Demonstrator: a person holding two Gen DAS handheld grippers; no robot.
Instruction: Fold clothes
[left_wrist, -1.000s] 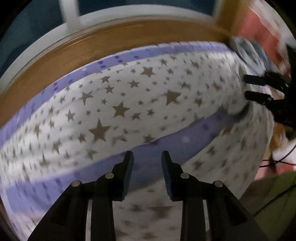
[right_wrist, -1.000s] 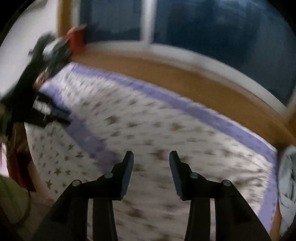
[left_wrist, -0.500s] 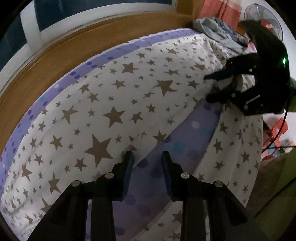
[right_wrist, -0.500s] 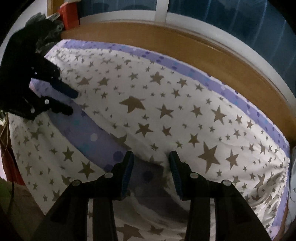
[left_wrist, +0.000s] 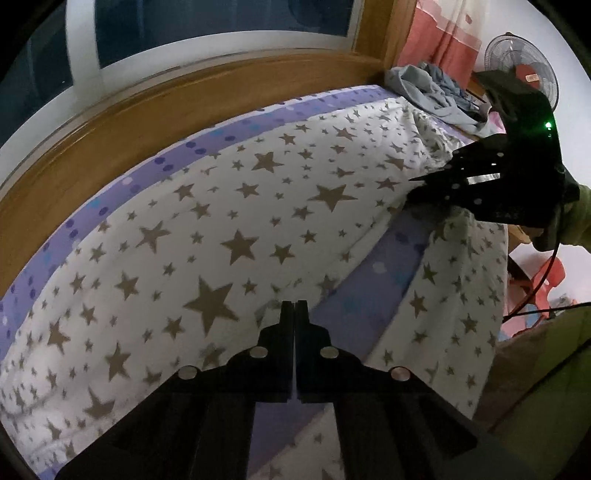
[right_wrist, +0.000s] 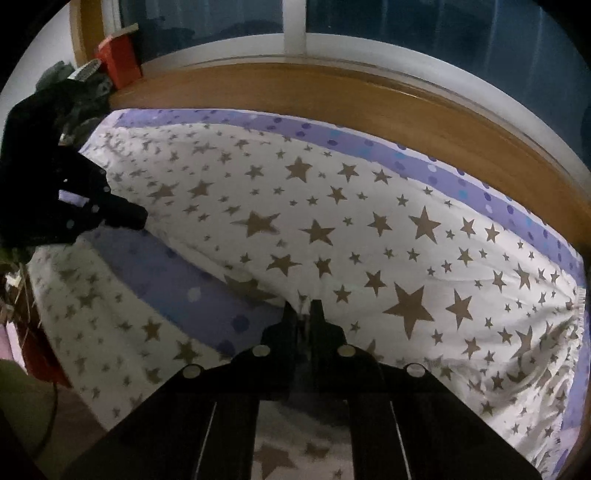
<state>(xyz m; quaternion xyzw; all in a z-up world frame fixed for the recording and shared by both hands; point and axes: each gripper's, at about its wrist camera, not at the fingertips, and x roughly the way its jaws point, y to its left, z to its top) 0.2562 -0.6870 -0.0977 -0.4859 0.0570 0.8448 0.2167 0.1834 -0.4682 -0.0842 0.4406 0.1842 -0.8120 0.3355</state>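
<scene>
the star sheet (left_wrist: 236, 229) lies spread over the bed, below the wooden sill (left_wrist: 155, 122). the left gripper (left_wrist: 294, 308) and the right gripper (right_wrist: 303, 308) each pinch the sheet's folded near edge, by its purple band (right_wrist: 207, 284).

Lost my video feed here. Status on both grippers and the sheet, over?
Left gripper shut on star sheet at its folded edge. Right gripper shut on the same edge. Crumpled grey clothes at far corner, not in the way.
</scene>
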